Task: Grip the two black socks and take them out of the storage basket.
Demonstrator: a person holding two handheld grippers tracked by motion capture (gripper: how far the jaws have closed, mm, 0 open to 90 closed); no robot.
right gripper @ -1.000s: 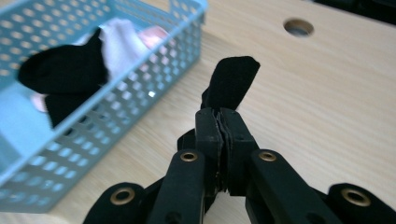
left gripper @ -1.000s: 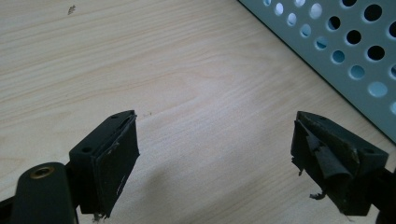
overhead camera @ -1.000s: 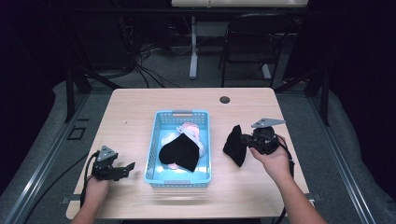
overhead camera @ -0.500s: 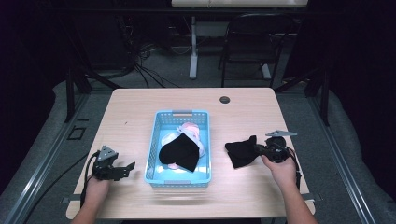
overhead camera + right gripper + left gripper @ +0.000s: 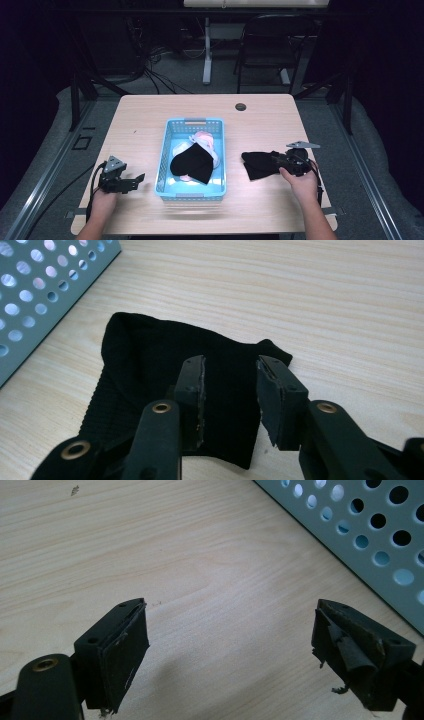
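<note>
A black sock [image 5: 260,164] lies flat on the table to the right of the blue basket [image 5: 195,121]. My right gripper [image 5: 280,161] hovers at the sock's right end. In the right gripper view its jaws stand a little apart above the sock [image 5: 140,360], and my right gripper [image 5: 230,375] is open with nothing pinched. Another black sock [image 5: 194,164] rests in the basket on pink and white cloth [image 5: 204,140]. My left gripper [image 5: 137,179] is open near the basket's front left corner. The left gripper view has my left gripper [image 5: 230,635] over bare wood.
The basket's perforated wall [image 5: 360,540] runs close on the right in the left gripper view, and the wall [image 5: 40,290] sits at the upper left in the right gripper view. A round cable hole [image 5: 241,106] marks the table's far edge. A chair [image 5: 265,45] stands behind the table.
The right hand has come down and back toward the front right with the black sock, which now lies flat on the table. The jaws have let go of it. The left gripper has not moved.
</note>
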